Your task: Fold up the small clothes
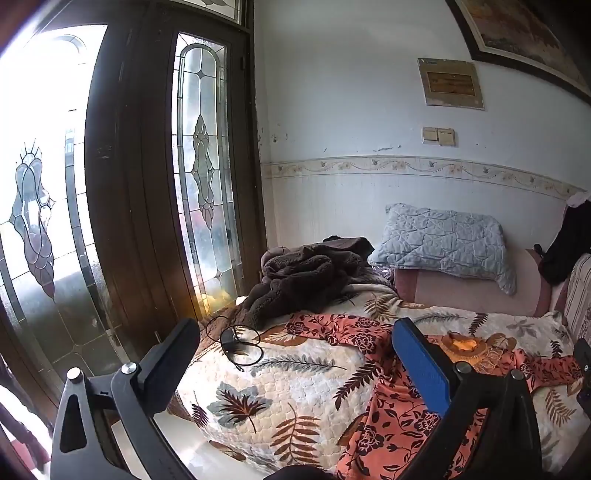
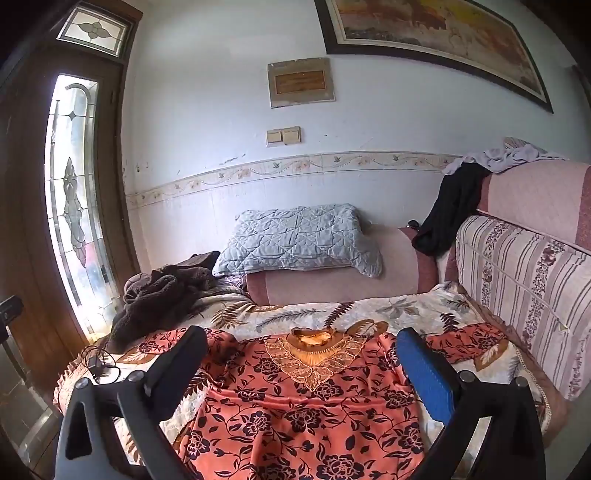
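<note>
Orange floral blouse (image 2: 295,398) lies spread flat, unfolded, on the leaf-print bed cover (image 2: 295,310), collar toward the blue pillow (image 2: 299,236). Left claw (image 1: 295,365) and right claw (image 2: 301,365) both wide, empty. Folding not started.

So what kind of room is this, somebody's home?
Likely a lived-in home sitting room: a cushioned sofa under a leaf-print blanket, a quilted pillow, and a framed painting.

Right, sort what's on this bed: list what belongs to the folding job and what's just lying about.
For the job:
- orange floral blouse, spread flat
- left tool, open
- right tool, open

Lying about:
- brown fleece garment, heaped
- black cable
- blue quilted pillow
- black garment on the backrest
- lilac garment
</note>
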`<state>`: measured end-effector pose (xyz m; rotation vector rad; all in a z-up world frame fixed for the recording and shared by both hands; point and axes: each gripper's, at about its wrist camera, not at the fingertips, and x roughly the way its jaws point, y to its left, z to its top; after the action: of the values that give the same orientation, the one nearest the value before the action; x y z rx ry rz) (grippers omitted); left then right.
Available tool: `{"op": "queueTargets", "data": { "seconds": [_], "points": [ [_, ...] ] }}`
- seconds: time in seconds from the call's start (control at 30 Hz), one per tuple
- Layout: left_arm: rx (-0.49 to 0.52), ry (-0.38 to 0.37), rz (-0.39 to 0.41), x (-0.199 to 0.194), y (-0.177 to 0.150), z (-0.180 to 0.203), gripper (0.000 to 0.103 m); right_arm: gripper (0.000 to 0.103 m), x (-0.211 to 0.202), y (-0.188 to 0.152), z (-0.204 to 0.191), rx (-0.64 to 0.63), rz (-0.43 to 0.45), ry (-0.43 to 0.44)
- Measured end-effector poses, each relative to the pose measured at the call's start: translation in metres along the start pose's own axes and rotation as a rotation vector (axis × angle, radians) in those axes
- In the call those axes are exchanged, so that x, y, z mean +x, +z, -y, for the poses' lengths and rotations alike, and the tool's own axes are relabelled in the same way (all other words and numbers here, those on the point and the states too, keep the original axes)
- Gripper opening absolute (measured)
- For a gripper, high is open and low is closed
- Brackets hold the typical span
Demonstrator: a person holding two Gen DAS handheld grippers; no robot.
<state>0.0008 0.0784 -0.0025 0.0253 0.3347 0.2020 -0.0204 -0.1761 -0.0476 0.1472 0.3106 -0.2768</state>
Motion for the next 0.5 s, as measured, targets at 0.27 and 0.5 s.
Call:
{"op": "queueTargets", "data": {
  "seconds": [0.27,0.5],
  "points": [
    [-0.002,0.023,0.022,-0.006,0.001,-0.008,0.103,0.103,-0.004,0.003,0.000,0.008,0.019,0.005],
    [0.000,0.048,-0.016,0.019,-0.009,-0.007,0.103,0.103,-0.007,0.000,-0.001,-0.011,-0.002,-0.020]
  ]
}}
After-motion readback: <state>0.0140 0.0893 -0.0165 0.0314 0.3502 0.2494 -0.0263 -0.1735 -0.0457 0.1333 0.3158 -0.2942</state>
